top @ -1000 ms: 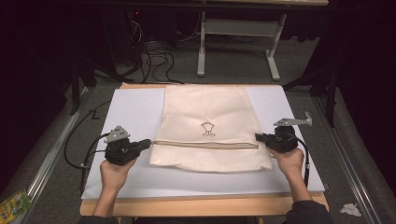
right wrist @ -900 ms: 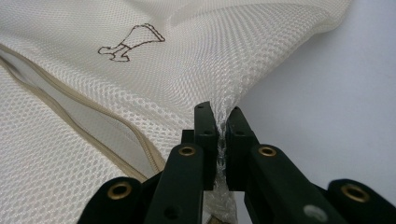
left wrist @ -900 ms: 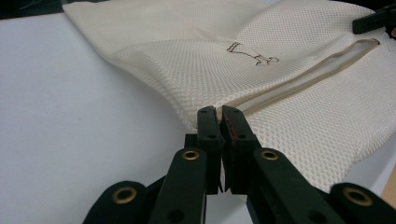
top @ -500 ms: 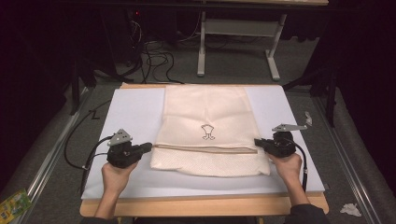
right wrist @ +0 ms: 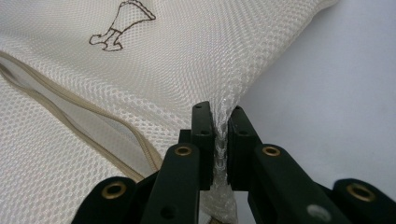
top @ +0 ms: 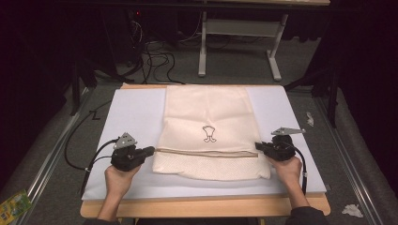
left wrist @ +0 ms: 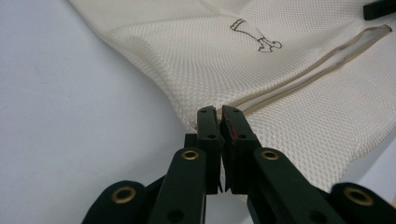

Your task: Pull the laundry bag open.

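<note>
A cream mesh bag (top: 206, 112) with a small dark logo (top: 209, 133) lies flat on a white board (top: 131, 112). A beige zip line (top: 206, 153) crosses the bag near its front end. My left gripper (top: 151, 150) is at the bag's left edge by the zip, and in the left gripper view its jaws (left wrist: 218, 112) are shut on the bag's edge (left wrist: 280, 56). At the bag's right edge, my right gripper (top: 257, 146) is shut too. The right gripper view shows mesh (right wrist: 163, 60) bunched and pinched between its jaws (right wrist: 219, 109).
The board rests on a wooden table (top: 202, 206) whose front edge is by the person's forearms. Black cables (top: 155, 56) and a white desk frame (top: 234, 28) stand on the floor beyond. A green packet (top: 11, 204) and crumpled paper (top: 352, 210) lie on the floor.
Both grippers have moved toward the person with the bag's edges in them, and the bag has slid toward the table's front edge.
</note>
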### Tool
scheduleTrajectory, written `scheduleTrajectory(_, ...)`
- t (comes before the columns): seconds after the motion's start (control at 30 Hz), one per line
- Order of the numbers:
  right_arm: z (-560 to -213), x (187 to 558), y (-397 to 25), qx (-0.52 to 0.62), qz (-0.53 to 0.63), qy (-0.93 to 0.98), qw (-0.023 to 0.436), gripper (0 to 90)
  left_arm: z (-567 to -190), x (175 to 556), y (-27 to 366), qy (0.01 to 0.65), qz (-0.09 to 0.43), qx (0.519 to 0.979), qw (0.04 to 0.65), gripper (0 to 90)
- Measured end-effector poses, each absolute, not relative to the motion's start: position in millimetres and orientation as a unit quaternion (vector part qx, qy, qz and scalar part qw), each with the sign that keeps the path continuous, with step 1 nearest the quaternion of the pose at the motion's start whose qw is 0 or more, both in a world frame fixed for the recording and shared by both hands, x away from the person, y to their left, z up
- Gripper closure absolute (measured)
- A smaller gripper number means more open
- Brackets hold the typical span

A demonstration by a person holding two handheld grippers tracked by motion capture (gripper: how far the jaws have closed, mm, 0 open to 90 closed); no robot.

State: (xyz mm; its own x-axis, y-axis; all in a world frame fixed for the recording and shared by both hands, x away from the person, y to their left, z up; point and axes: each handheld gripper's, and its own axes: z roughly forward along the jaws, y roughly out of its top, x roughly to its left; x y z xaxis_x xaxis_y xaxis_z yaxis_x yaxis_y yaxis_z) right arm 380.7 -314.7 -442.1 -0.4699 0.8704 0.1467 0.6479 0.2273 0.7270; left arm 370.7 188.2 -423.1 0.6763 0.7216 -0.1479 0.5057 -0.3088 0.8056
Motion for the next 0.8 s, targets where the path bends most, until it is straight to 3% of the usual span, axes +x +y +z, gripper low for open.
scheduleTrajectory(0.8, -454.4, 379.3, -309.3, 0.493, 0.352, 0.779, 0.161, 81.1, -438.5, 373.1, 175.0, 0.385, 0.113, 0.819, 0.41, 86.5)
